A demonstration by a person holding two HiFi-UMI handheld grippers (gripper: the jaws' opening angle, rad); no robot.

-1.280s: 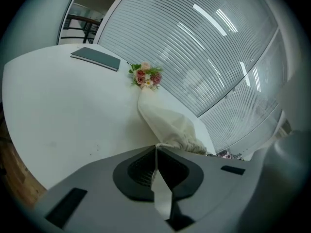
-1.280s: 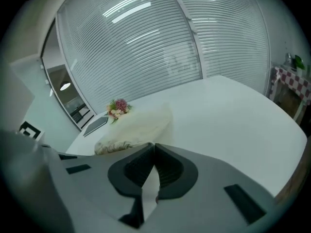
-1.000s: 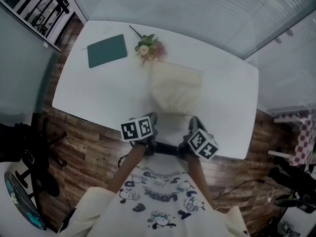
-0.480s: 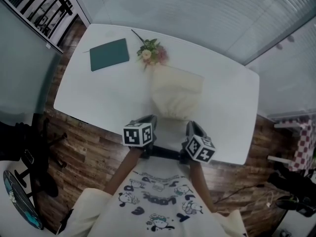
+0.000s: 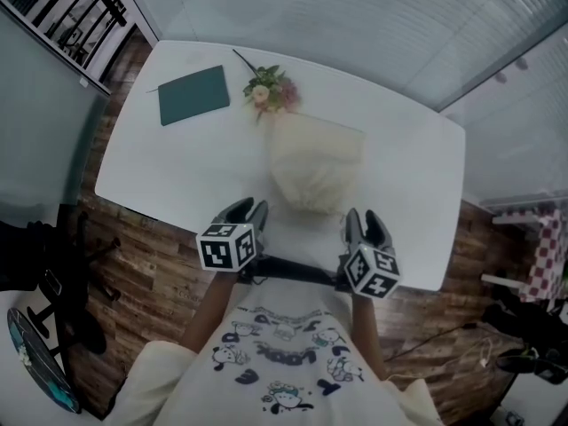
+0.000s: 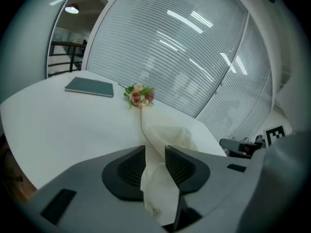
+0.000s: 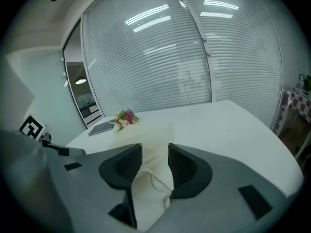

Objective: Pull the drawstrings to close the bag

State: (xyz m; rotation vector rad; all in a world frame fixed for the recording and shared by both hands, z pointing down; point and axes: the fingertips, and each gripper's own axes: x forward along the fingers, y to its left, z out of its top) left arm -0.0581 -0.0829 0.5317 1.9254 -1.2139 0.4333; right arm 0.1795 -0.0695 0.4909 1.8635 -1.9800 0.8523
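Observation:
A cream drawstring bag (image 5: 315, 162) lies on the white table (image 5: 169, 171), its gathered mouth (image 5: 306, 204) toward me. My left gripper (image 5: 248, 211) hangs left of the mouth and my right gripper (image 5: 366, 224) right of it, both over the near table edge. Both sets of jaws have just been opening. In the left gripper view the left gripper (image 6: 155, 155) is open, with bag cloth (image 6: 167, 132) showing in the gap and clear of the pads. In the right gripper view the right gripper (image 7: 155, 155) is open too, with a thin cord (image 7: 158, 182) and cloth loose in its gap.
A dark green notebook (image 5: 193, 93) lies at the far left of the table. A small bunch of flowers (image 5: 269, 85) lies just beyond the bag. The table's near edge (image 5: 177, 204) drops to a wooden floor (image 5: 142, 256). Window blinds (image 6: 170, 57) stand behind the table.
Both grippers, shut and close together at the bag's mouth before, have swung outward and apart, rolled, and now stand open. The bag has stayed in place.

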